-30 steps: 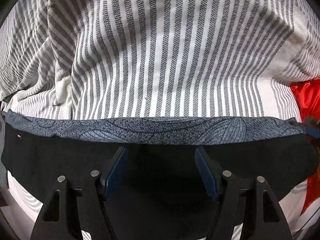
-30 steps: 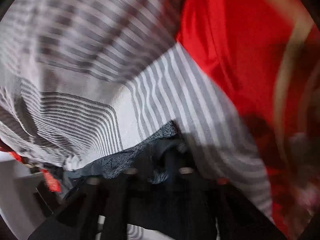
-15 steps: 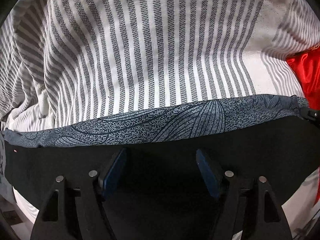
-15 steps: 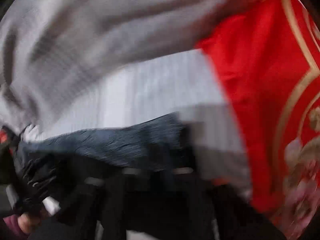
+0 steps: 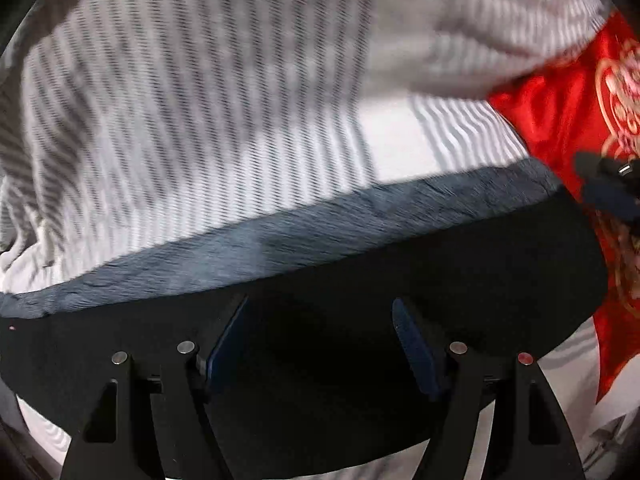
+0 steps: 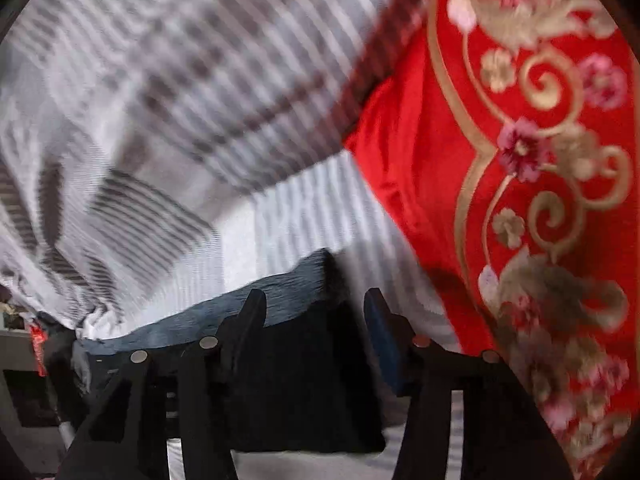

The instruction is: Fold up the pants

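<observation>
Black pants (image 5: 360, 320) with a grey-blue patterned waistband (image 5: 304, 240) lie across a striped bed sheet (image 5: 200, 120). My left gripper (image 5: 320, 312) is open, its blue-padded fingers (image 5: 228, 340) spread over the black cloth just below the waistband. My right gripper (image 6: 316, 308) is open too, its fingers (image 6: 380, 332) either side of the pants' right end (image 6: 304, 360). The right gripper's tip also shows in the left wrist view (image 5: 612, 188) at the waistband's right end.
A red cloth with gold and pink flower embroidery (image 6: 520, 160) lies right of the pants, also in the left wrist view (image 5: 560, 108). A rumpled grey-striped blanket (image 6: 160, 100) lies behind. Furniture and a red tag (image 6: 38, 344) show at the far left.
The right gripper has opened off the waistband's end and swung toward the red cloth. The left view has shifted, with the waistband now tilted up to the right. Both views are blurred by motion.
</observation>
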